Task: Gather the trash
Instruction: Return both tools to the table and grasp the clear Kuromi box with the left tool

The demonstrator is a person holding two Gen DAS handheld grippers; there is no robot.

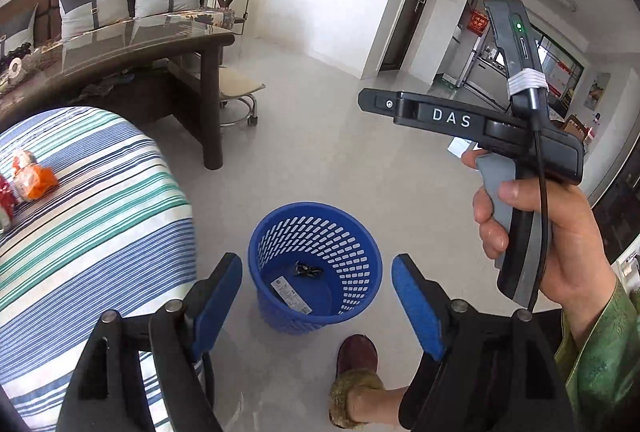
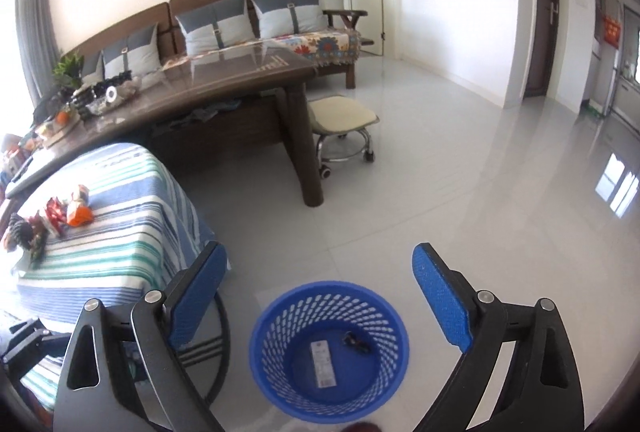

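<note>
Both hand-held grippers spread, holding nothing. Left hand-held gripper [image 1: 316, 298] and right hand-held gripper [image 2: 320, 296] hang over the bin [image 1: 315, 264], which stands on the floor right below and ahead. Bin holds a paper slip [image 2: 325, 368] and a dark scrap [image 2: 356, 343]. Remaining trash [image 2: 66, 214]: wrappers on the striped desk [image 2: 132, 216], up and to my left, well apart from both. Pile's long axis I can't tell. Left one is nearer, I judge. Glossy tile floor, living room.

Blue perforated basket [image 2: 329, 352] on pale grey floor [image 2: 440, 192]; blue, green and white striped cloth [image 2: 120, 232]; dark brown surface [image 2: 224, 80]; blue-padded fingers [image 2: 440, 300].
</note>
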